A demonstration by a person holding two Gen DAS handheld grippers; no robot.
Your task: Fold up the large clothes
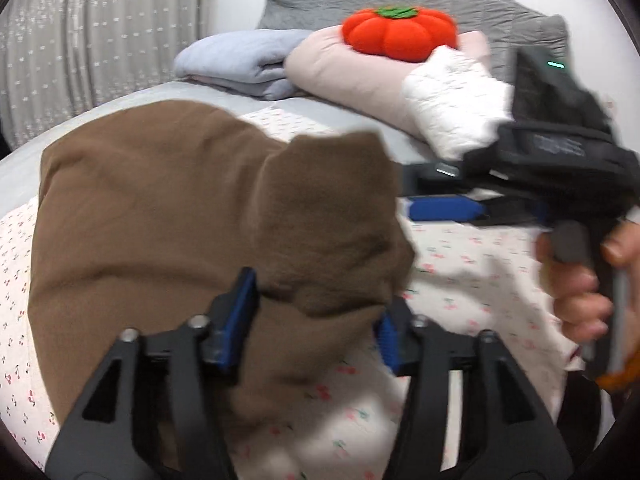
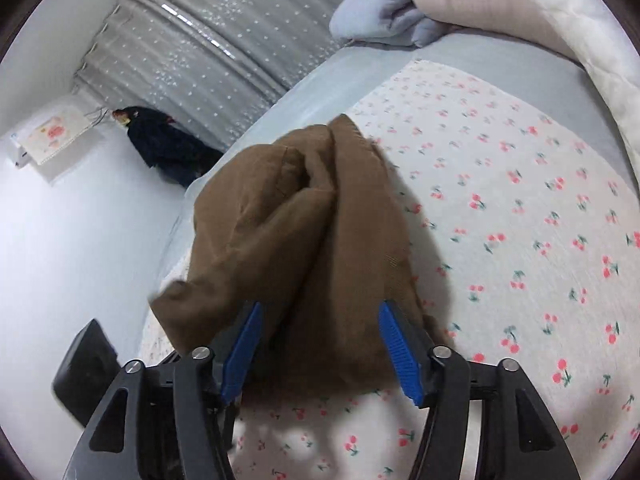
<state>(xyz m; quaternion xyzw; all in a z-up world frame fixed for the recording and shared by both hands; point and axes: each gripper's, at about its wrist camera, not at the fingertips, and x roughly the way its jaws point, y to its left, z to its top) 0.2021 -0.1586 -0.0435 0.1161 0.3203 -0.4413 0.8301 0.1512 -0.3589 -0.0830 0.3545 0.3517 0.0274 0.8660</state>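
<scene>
Brown garment (image 1: 160, 208) | soft, fleecy, bunched | cherry-print sheet (image 2: 520, 200) | possibly folded

Each black hand-held gripper (image 1: 316, 316) has ribbed blue pads (image 2: 400, 354) and silver screws.

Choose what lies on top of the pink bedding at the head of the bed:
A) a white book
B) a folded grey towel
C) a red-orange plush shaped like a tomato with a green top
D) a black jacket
C: in the left wrist view the red-orange plush with its green top sits on the pink bedding, beside the folded blue-grey blanket.
</scene>
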